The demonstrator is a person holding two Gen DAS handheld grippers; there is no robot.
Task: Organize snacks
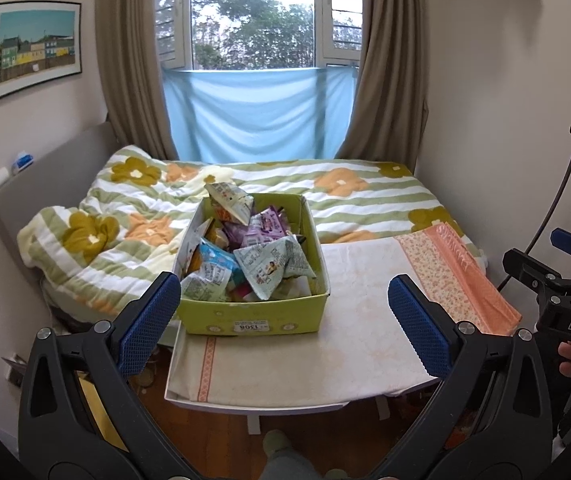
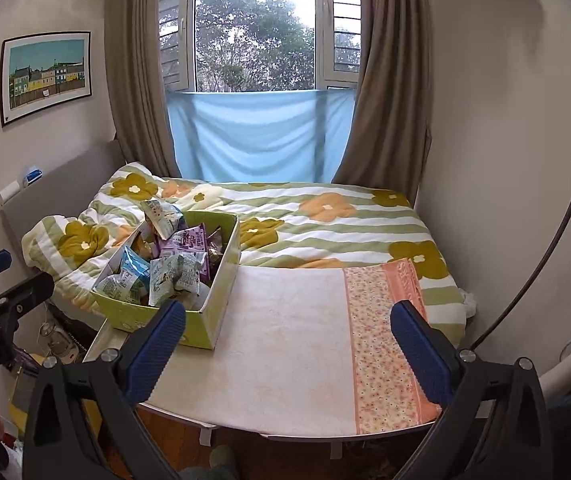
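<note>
Lime-green cardboard, the snack box point(image 1: 253, 312) sits on the left part of a small cloth-covered table point(image 1: 365, 320) that butts against a bed with a flowered quilt point(image 1: 345, 184). Snack packets point(image 1: 245, 252) fill it in a loose heap: pale blue-green pouches, a purple pack, a blue one; one pouch sticks up past the far rim. All the snacks I can see lie in the box, and none lie on the cloth. That fits a box gathered full as well as one waiting to be sorted out onto the table.

In the left wrist view the box lies at 12 o'clock from the left gripper point(image 1: 285, 316), straight ahead between its wide-apart fingers, with its long axis running away toward the window. In the right wrist view the same box point(image 2: 173, 320) lies at 10 o'clock from the right gripper point(image 2: 289, 340), off past its left finger; bare cloth lies ahead of it. That gripper's fingers also stand wide apart, holding nothing. By my judgement the left gripper is the nearer one to the box.

Packets lower in the heap are buried and cannot be counted. Printing on the wrappers is too small to read. A patterned orange cloth point(image 2: 385, 344) covers the table's right strip.
</note>
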